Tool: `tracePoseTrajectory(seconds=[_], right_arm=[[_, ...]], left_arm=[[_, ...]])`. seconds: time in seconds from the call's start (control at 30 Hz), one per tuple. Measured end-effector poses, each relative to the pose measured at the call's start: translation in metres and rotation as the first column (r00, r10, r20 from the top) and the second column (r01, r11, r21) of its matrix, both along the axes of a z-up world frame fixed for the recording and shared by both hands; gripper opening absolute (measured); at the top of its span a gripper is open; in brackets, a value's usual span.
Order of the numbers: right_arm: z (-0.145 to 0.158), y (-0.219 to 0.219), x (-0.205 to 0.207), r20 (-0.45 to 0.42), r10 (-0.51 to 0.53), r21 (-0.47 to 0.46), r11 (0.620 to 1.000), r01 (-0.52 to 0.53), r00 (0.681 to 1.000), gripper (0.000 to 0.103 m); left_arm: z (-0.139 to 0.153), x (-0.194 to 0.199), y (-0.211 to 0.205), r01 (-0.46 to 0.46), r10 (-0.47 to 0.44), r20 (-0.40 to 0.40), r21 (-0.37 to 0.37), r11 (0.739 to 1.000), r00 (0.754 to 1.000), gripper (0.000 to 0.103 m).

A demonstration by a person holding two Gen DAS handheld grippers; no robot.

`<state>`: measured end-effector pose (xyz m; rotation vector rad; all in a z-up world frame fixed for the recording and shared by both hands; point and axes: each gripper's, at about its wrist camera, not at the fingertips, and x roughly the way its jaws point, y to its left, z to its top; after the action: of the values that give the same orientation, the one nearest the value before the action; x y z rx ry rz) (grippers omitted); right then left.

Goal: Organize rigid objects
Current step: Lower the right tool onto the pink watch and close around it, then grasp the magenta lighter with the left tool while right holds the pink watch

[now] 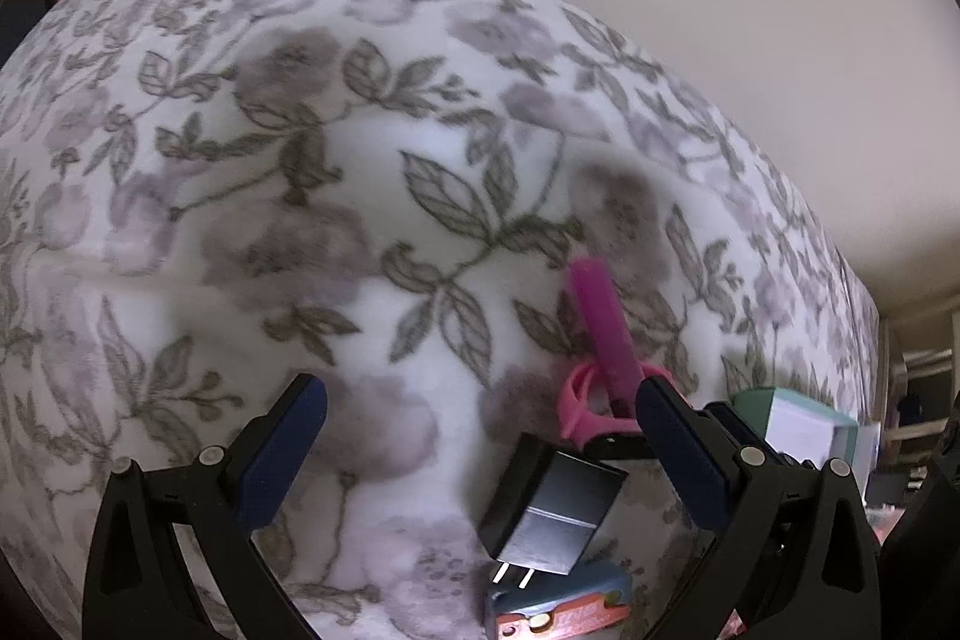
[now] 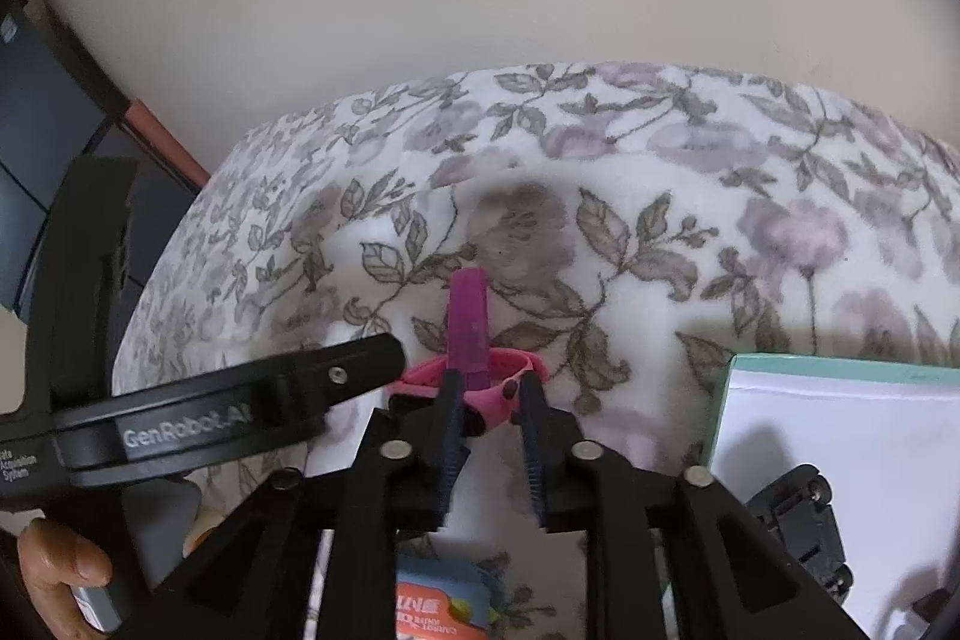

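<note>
Right gripper [image 2: 487, 388] fingers pinching pink watch [image 2: 498, 397] by its rubbery looped band, apparently to lift it from bed [image 2: 690, 232]. Purple comb-like piece [image 2: 468, 319], flat and stiff, stands through band loop, pointing to 12 o'clock.

Left gripper [image 1: 480, 430] fingers spread wide, holding nothing, hovering over soft floral fleece. Boxy black charger [image 1: 555, 511] with metal prongs lies between them at 6 o'clock. White teal-edged box [image 2: 840, 436] at 3 o'clock, likely destination.

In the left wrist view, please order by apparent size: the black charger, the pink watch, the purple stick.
1. Charger, clearly largest, though it is also nearest the camera.
2. Purple stick and pink watch: they look similar, and the watch is partly hidden, so I cannot rank them.
</note>
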<state>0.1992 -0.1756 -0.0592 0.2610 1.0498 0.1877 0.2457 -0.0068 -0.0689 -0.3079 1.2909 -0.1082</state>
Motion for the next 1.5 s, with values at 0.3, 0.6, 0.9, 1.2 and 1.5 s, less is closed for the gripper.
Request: tracePoseTrajectory(seconds=[0.3,0.6,0.9,1.2,1.5], right_arm=[[-0.018,-0.010,0.009,-0.074,-0.087,0.136,0.986,0.096,0.994,0.042],[-0.025,-0.013,0.006,-0.081,-0.131,0.217,0.965,0.146,0.988,0.035],[-0.040,-0.018,0.003,-0.186,-0.158,0.270,0.941,0.205,0.970,0.036],[-0.036,-0.018,-0.001,-0.122,-0.195,0.254,0.942,0.220,0.973,0.018],[-0.020,-0.029,-0.010,-0.043,-0.201,0.165,0.965,0.205,0.979,0.018]], left_arm=[[-0.001,-0.001,0.010,-0.032,0.032,0.003,0.002,0.999,0.999,0.103],[0.000,0.001,0.004,-0.037,0.039,0.049,-0.029,0.999,0.998,0.103],[-0.004,0.001,0.002,-0.034,0.035,0.044,-0.029,0.999,0.998,0.103],[-0.004,0.002,0.000,-0.021,0.023,0.063,-0.039,0.999,0.998,0.103],[-0.009,0.004,-0.007,-0.013,0.013,0.092,0.000,1.000,0.996,0.101]])
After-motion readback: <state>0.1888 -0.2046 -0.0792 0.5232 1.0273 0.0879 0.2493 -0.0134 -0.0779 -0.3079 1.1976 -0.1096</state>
